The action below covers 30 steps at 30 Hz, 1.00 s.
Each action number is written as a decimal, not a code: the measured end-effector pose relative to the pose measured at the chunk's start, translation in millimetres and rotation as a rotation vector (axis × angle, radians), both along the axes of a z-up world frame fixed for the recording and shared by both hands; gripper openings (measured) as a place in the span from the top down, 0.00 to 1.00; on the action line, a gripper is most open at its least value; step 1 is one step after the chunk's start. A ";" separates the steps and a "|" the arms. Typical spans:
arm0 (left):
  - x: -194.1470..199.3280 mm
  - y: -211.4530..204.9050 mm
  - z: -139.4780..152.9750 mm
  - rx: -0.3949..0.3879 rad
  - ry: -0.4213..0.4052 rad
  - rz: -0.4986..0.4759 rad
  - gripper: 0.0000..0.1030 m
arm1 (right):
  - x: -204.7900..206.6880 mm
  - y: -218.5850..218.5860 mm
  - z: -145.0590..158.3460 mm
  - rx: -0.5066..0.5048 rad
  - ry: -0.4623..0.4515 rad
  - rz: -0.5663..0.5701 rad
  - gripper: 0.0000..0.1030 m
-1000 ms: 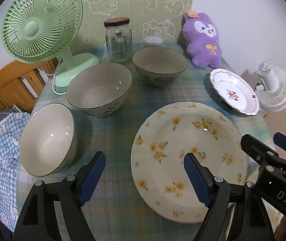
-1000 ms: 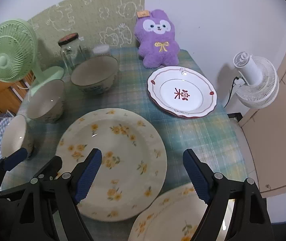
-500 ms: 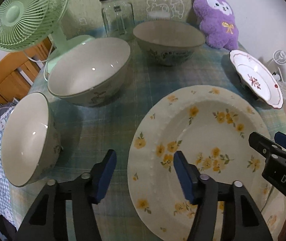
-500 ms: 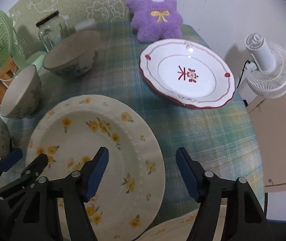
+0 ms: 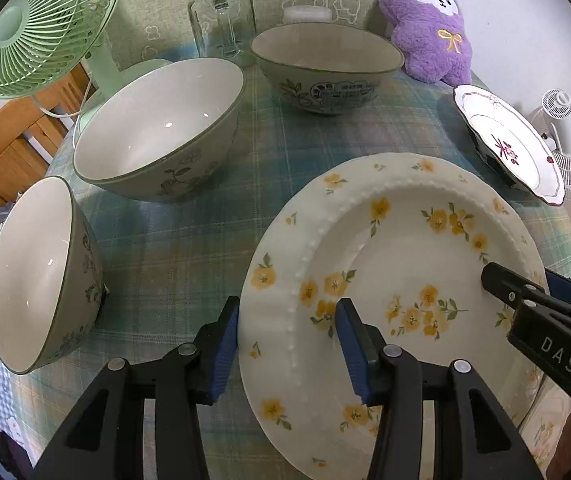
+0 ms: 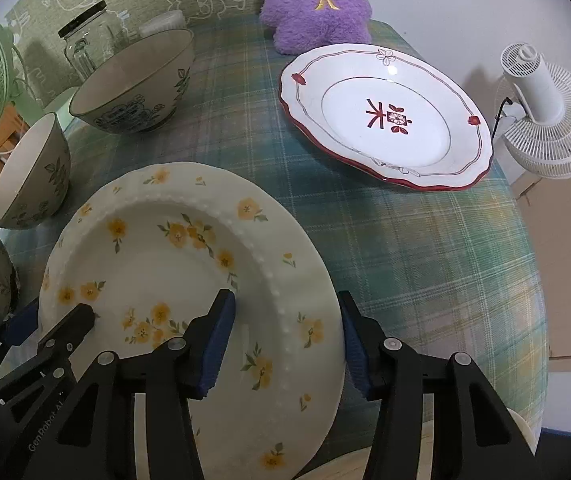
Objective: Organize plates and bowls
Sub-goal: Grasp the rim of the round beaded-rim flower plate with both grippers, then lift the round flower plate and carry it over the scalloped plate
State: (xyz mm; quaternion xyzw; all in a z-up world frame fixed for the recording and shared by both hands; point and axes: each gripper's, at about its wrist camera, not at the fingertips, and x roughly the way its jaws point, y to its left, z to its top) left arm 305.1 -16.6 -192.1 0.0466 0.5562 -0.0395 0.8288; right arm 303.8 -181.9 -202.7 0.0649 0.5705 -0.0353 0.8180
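Note:
A cream plate with yellow flowers [image 5: 405, 240] [image 6: 157, 264] lies on the checked tablecloth. My left gripper [image 5: 289, 344] straddles its left rim, one blue pad just outside the edge and the other over the plate's well. Its jaws are closing, with a gap still showing at the inner pad. My right gripper [image 6: 285, 344] straddles the right rim the same way and is closing too. Each gripper shows in the other's view: the right gripper [image 5: 525, 292] and the left gripper [image 6: 53, 320]. Three grey-green bowls [image 5: 157, 128] [image 5: 29, 272] [image 5: 325, 60] stand to the left and behind.
A red-trimmed white plate [image 6: 385, 120] sits at the back right, with a purple plush [image 6: 317, 4] behind it. A glass jar [image 5: 221, 16] and a green fan [image 5: 41, 24] stand at the back left. A white fan [image 6: 545, 120] is beyond the table's right edge. Another floral plate [image 5: 541, 432] peeks in below.
Both grippers have come down onto the yellow-flowered plate, and their jaws have narrowed around its opposite rims. The plate and the bowls lie where they were.

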 end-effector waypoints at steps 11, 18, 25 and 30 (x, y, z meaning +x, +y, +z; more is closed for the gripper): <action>0.8 9.4 9.3 0.003 -0.009 0.013 0.56 | -1.9 17.9 9.1 -0.060 0.011 0.021 0.47; -8.4 19.5 20.0 -0.003 -0.020 0.013 0.56 | -8.0 27.1 20.0 -0.061 0.002 0.025 0.47; -22.4 28.2 38.1 -0.019 -0.049 -0.007 0.56 | -21.2 36.1 43.1 -0.081 -0.028 0.009 0.47; -36.8 34.8 51.4 -0.036 -0.076 -0.046 0.56 | -38.8 40.3 59.0 -0.095 -0.054 -0.024 0.47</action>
